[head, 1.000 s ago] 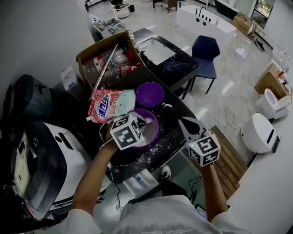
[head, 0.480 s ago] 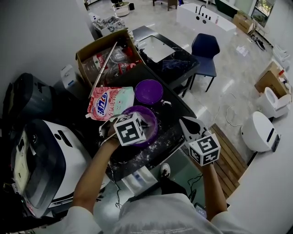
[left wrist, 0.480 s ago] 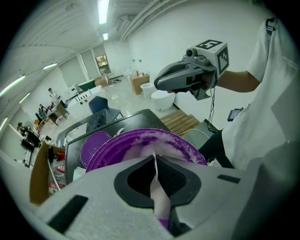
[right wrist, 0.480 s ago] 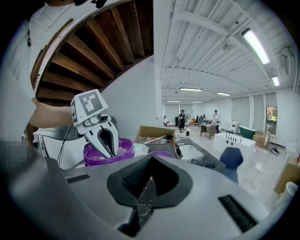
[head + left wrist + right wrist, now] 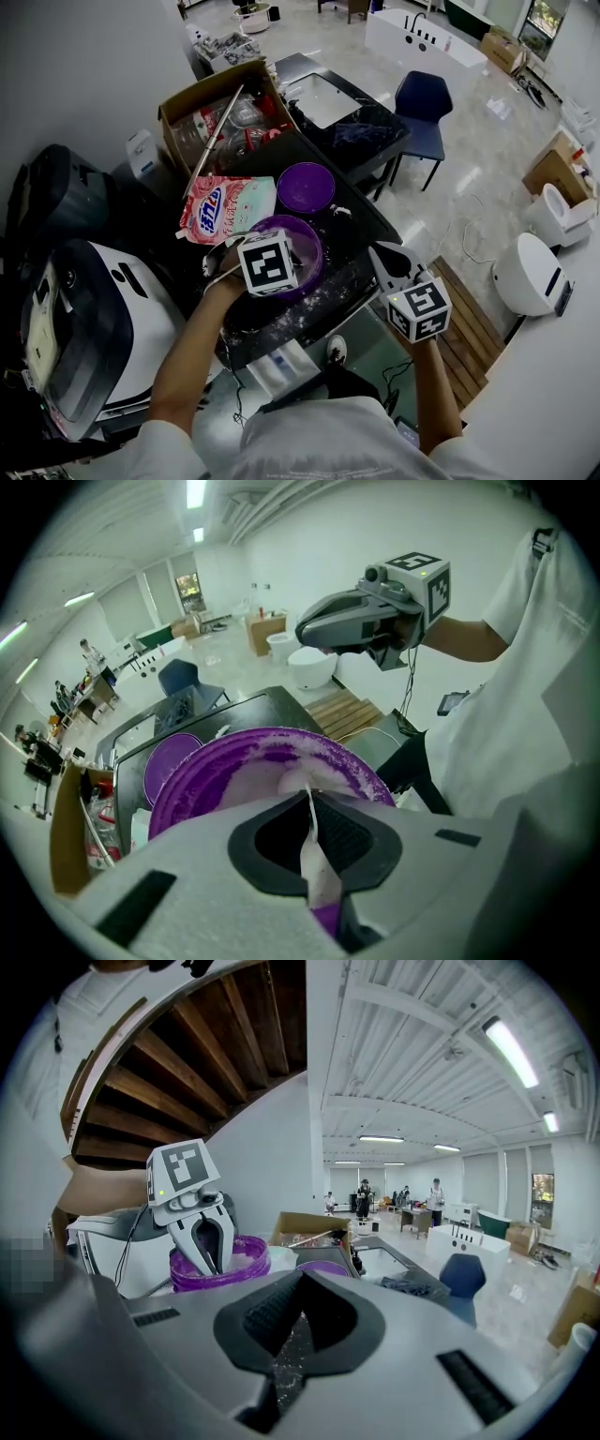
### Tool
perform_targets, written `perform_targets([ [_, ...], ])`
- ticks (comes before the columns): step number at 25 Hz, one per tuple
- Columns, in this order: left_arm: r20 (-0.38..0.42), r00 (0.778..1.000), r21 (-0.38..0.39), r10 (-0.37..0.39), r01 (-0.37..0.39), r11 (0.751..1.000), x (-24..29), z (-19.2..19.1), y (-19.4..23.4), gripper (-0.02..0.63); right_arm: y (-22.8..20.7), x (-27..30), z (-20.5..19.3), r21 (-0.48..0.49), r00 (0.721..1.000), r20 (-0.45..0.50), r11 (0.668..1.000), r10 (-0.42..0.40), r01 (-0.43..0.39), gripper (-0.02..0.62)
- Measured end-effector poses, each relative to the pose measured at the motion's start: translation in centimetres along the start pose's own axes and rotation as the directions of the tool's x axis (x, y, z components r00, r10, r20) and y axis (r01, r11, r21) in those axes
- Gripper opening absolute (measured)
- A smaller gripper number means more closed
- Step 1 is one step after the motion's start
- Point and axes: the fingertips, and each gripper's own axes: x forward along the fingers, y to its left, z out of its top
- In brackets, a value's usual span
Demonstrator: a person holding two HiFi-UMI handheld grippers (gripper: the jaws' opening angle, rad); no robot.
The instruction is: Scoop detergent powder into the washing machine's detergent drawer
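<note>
The left gripper (image 5: 309, 797) has slid a bit further over the purple bowl (image 5: 311, 246) in the last sec. That is about the only change. Its jaws are pinched tight on a thin purple strip w/ white dust on it. I think that's the scoop handle, but I can't see the scoop end. The bowl has white powder (image 5: 251, 785) in it & more stuck round the rim.

The right gripper (image 5: 301, 1311) has not moved. It hangs off the front edge of the bench (image 5: 349, 267), well apart from the bowl. Its jaws are together, or all but, w/ nothing in them.

The pink detergent bag (image 5: 225, 208) lies flat just behind the bowl. A second purple round thing (image 5: 305, 187), maybe a lid, sits next to the bag. Some powder is spilled on the bench near the front. A cardboard box (image 5: 202, 98) full of stuff is at the far end.

What it means: this prob. is the scooping step. No powder has gone to the machine yet, as far as I can tell. The washing machine (image 5: 103, 328) is down to the left, below the bench. I can't make out its drawer in any view.

Next, the scoop needs to come up level so the powder stays in. Then it must travel left & down to the machine, and a tilt on the way would spill more.
</note>
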Motion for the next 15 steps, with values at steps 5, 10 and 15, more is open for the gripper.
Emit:
perform_targets([
  [5,-0.028,0.999,-0.015,-0.043,0.043,0.999,-0.5,-0.3,-0.7,0.015,0.0,-0.1,0.1,-0.002,1.0,0.003,1.0,0.002,-0.002,0.006],
  [10,-0.058,0.996,-0.014,-0.074,0.074,0.997,-0.8,-0.7,-1.5,0.015,0.4,-0.2,0.0,-0.004,1.0,0.002,1.0,0.007,-0.007,0.006],
  [15,-0.12,0.985,0.005,-0.124,0.126,0.992,-1.8,-1.3,-2.6,0.015,0.9,-0.3,0.5,-0.012,1.0,0.011,1.0,0.008,-0.008,0.006],
])
